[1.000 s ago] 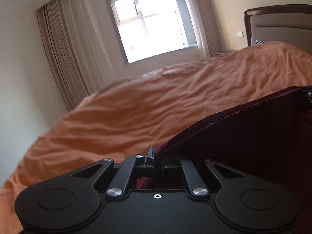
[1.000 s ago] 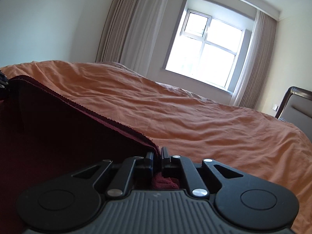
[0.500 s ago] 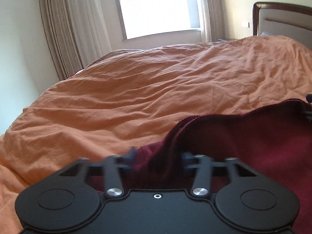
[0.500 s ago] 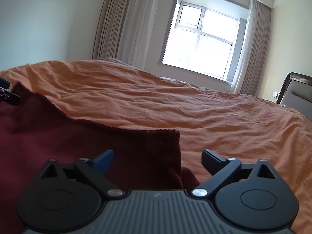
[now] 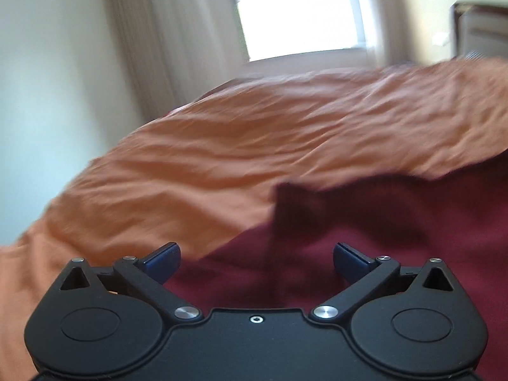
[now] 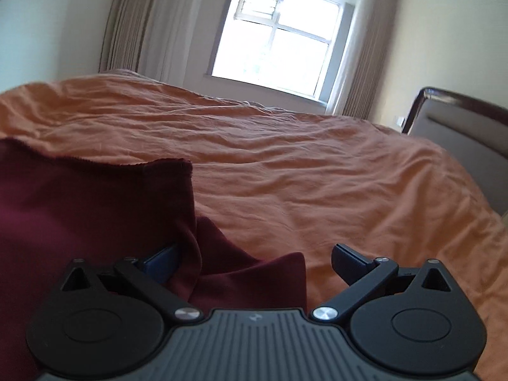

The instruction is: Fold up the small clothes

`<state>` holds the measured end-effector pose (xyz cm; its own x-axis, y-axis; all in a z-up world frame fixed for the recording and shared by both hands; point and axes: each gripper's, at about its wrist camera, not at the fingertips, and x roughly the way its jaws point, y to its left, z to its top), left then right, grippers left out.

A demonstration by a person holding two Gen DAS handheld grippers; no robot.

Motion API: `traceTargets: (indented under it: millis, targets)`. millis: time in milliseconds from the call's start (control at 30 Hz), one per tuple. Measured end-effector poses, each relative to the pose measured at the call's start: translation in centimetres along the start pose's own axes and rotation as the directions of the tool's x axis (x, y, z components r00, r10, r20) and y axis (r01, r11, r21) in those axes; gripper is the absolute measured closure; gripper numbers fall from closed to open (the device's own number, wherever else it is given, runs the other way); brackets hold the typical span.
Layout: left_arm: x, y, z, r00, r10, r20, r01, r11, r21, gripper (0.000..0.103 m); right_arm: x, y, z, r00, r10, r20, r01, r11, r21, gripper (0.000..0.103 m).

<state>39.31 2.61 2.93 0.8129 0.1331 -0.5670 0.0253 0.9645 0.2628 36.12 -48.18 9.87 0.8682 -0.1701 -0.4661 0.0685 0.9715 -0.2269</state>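
Dark red cloth (image 6: 95,209) spread on the orange bedspread (image 6: 317,174), toward its near edge, top layer folded over with a hemmed edge facing the window (image 6: 279,41). Left gripper (image 5: 255,262) over the cloth's left part, jaws opening and already wide, blue pads (image 5: 162,258) clear of the fabric, only flat cloth below the gap. Right gripper (image 6: 254,265) at the cloth's right corner, jaws spread wide, a loose fold lying between them and against the left pad (image 6: 163,262), nothing pinched. Headboard (image 6: 460,120) at the bedspread's right end; curtains (image 6: 139,25) flanking the window. Left view blurred.
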Motion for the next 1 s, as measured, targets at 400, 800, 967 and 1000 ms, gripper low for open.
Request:
traceTargets:
  millis: [400,800,967,1000]
  targets:
    - [-3.9,3.6,-1.5,0.995,0.099,0.027,-0.091,0.975,-0.205,0.001,-10.2,4.1,-1.8,0.984,0.110,0.138,-0.107,0.994,-0.033,0.000]
    - [-12.3,4.4,-8.0,1.000,0.004,0.025,0.006,0.909,-0.417,0.001,-10.7,6.3,-8.9,0.982,0.115,0.151,-0.127,0.989,0.079,0.000]
    - [-11.7,4.1,-11.3,0.997,-0.055,-0.056,0.020,0.869,-0.495,0.001,-11.4,6.5,-10.4,0.971,0.089,0.222,-0.110,0.990,0.083,0.000]
    - [-11.9,4.0,-11.8,0.998,-0.048,-0.046,0.019,0.868,-0.497,0.001,-11.5,6.5,-10.6,0.970,0.086,0.229,-0.108,0.990,0.085,0.000]
